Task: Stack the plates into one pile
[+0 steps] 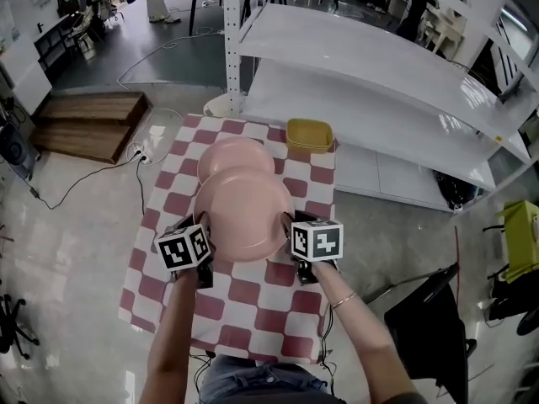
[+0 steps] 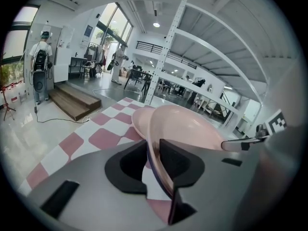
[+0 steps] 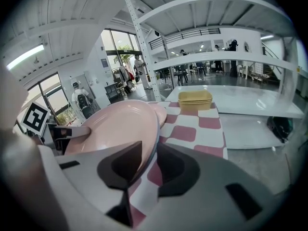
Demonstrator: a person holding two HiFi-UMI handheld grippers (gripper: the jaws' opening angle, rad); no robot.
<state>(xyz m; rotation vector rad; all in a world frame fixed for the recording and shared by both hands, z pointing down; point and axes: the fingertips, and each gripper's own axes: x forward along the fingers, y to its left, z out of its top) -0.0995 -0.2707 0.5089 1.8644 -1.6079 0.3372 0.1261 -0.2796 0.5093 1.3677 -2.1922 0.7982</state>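
A pink plate [image 1: 242,213] hangs over the checkered table, gripped on both sides. My left gripper [image 1: 205,247] is shut on its left rim, and the rim passes between the jaws in the left gripper view [image 2: 154,158]. On the opposite rim my right gripper [image 1: 290,238] is shut as well, its jaws pinching the edge [image 3: 149,160]. A second pink plate [image 1: 236,156] lies flat on the cloth just beyond the held one, partly hidden beneath it. It also shows behind the held plate [image 2: 187,126] as a paler plate [image 2: 138,119], and past the held plate [image 3: 115,126] as a small pink plate [image 3: 160,112].
A yellow tub [image 1: 309,135] stands at the far right corner of the red-and-white checkered tablecloth [image 1: 253,305]. White shelving [image 1: 379,82] runs along the right, its post [image 1: 233,40] behind the table. Wooden steps [image 1: 84,124] and cables lie on the floor at left.
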